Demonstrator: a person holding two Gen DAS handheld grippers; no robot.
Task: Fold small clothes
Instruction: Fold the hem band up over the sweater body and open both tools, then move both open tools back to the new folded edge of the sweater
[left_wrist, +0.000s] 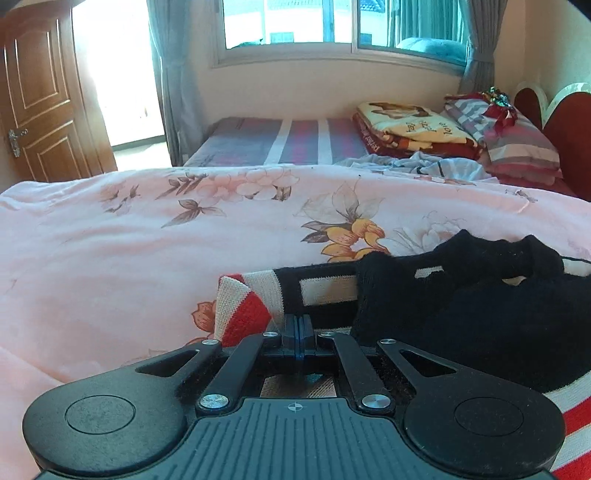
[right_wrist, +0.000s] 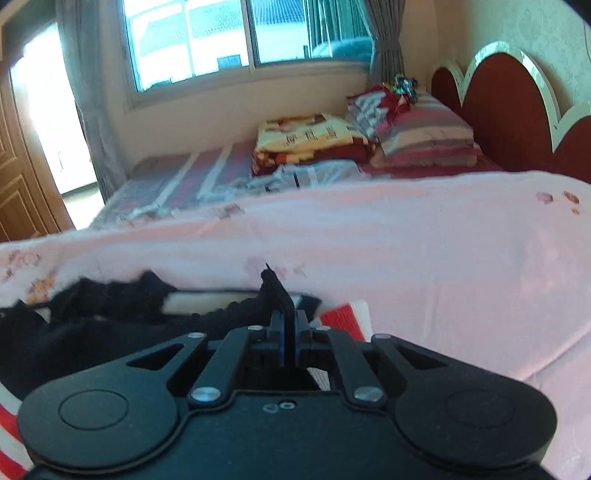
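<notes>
A small knitted sweater (left_wrist: 461, 306), black with red and cream stripes, lies on a pink floral blanket (left_wrist: 147, 240). My left gripper (left_wrist: 298, 325) is shut on the sweater's striped edge at its left end. In the right wrist view the sweater (right_wrist: 92, 325) lies to the left and under the tool. My right gripper (right_wrist: 290, 317) is shut, with black knit fabric pinched at its fingers and the red and cream edge just to its right. The sweater's black middle is bunched up between the two grippers.
The pink blanket (right_wrist: 424, 258) covers the near bed surface. Behind it are a striped mattress (left_wrist: 280, 140), a folded yellow and red blanket (left_wrist: 410, 129), striped pillows (left_wrist: 517, 136) and a red headboard (right_wrist: 509, 107). A wooden door (left_wrist: 40, 107) stands far left, a window (left_wrist: 295, 26) behind.
</notes>
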